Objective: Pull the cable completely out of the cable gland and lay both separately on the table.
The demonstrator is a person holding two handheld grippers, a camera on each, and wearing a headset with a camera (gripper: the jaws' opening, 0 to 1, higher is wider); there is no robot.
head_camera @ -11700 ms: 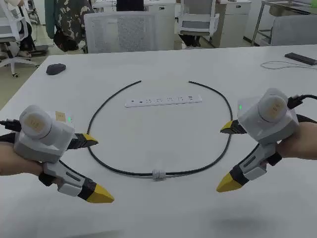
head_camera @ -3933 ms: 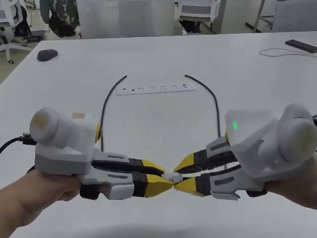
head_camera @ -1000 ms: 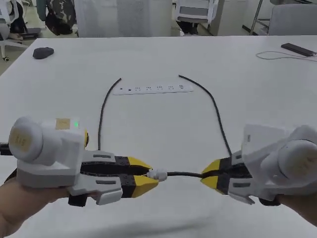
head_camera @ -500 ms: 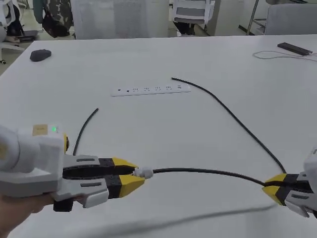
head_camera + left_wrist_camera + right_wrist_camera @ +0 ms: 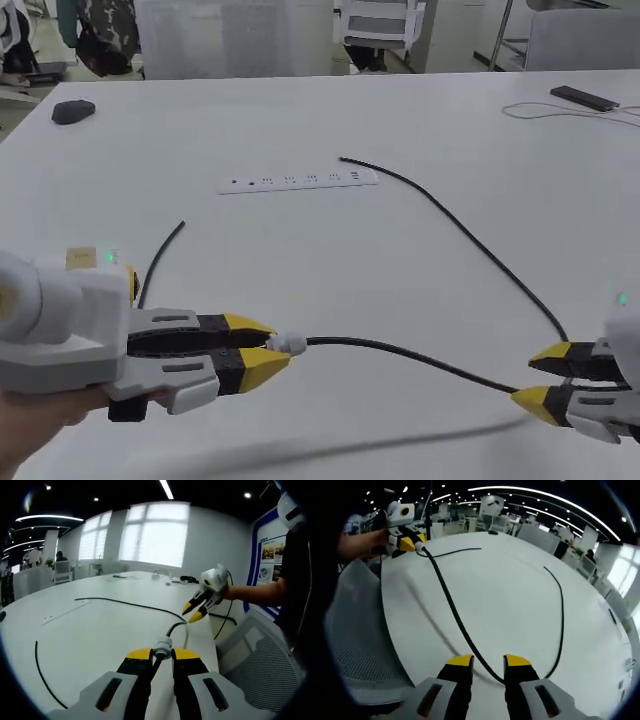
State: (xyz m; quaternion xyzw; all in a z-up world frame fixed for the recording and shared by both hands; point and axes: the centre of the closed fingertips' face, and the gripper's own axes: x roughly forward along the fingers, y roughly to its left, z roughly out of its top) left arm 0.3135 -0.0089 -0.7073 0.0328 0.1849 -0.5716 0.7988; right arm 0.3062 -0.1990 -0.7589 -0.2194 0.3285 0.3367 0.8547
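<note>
One small, likely slick white gland [image 5: 291, 344] sits pinched in the left gripper [image 5: 272, 352] at seven o'clock, threaded on the light, floppy cable [image 5: 400, 352]; the right gripper [image 5: 545, 377], four o'clock, gapes loosely around it. Grab near the gland.

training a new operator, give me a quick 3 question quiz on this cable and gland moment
1. True or false: the cable is fully out of the gland.
2. What does the left gripper hold? A) power strip B) gland C) mouse
3. Fill in: the jaws of the right gripper stand ___ around the cable (open/shut).
Key: 1 false; 2 B; 3 open.
</note>
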